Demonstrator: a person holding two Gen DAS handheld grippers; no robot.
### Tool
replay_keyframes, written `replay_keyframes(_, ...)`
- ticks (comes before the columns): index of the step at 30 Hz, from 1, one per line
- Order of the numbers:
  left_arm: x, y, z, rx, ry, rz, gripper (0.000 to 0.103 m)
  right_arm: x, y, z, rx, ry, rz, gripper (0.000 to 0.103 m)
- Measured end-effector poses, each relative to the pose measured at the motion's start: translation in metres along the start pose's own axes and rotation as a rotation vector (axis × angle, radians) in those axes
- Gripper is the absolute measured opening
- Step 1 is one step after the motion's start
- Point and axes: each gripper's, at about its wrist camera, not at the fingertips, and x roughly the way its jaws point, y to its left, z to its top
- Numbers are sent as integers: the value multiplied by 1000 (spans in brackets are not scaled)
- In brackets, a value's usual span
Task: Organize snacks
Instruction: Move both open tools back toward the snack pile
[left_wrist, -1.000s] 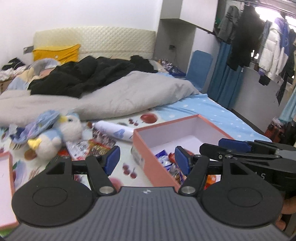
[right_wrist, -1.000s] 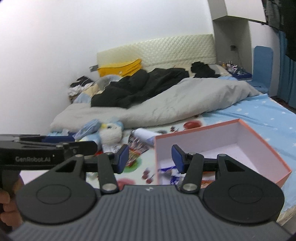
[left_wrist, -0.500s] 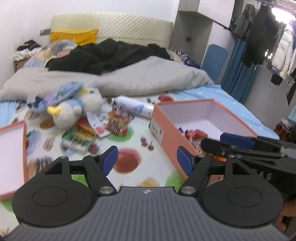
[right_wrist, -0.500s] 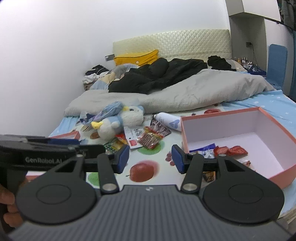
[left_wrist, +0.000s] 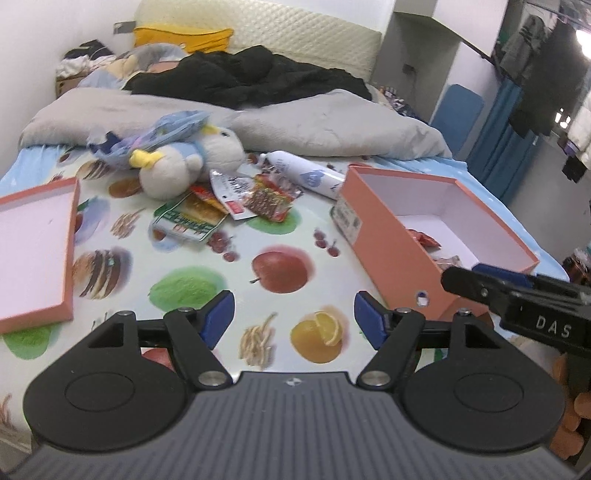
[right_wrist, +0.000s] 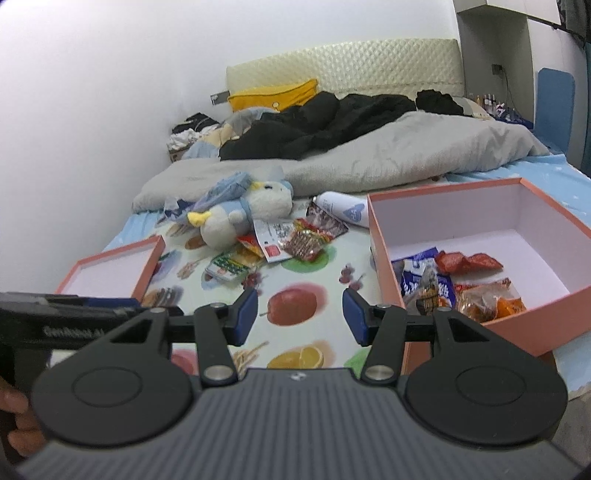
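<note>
Both grippers have tipped downward and come in over the bed since the earlier frames, so the fruit-print sheet (left_wrist: 280, 266) now fills the view where the headboard and far wall did. The left gripper (left_wrist: 294, 316) has just been opening its fingers further; they stand wide apart with nothing between them, only the sheet below. The right gripper (right_wrist: 299, 316) keeps its fingers apart at the same gap, also empty.

The loose snacks (left_wrist: 236, 201) lie in a small heap toward the middle of the bed, just beside the plush toy (left_wrist: 184, 168) and near the white bottle (left_wrist: 306, 175). The pink box (right_wrist: 476, 254) sits toward the bed's right edge, already holding several packets (right_wrist: 458, 284) in its near corner. Its lid (left_wrist: 33, 254) lies open-side up at the left edge.

Judging from this, the left gripper is lining up to pick from the heap, which is still well ahead of its fingers; most of the sorting appears yet to be done.
</note>
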Motion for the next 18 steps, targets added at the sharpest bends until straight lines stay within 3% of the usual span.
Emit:
replay_keyframes(9, 29, 39, -10, -72, 45, 68, 83, 36, 7, -8, -2, 67, 27, 54)
replay_keyframes(12, 45, 55, -9, -98, 58, 87, 84, 55, 10, -6, -18, 91, 39, 70)
replay_keyframes(18, 87, 83, 2, -94, 74, 134, 91, 98, 13, 6, -53, 89, 43, 72)
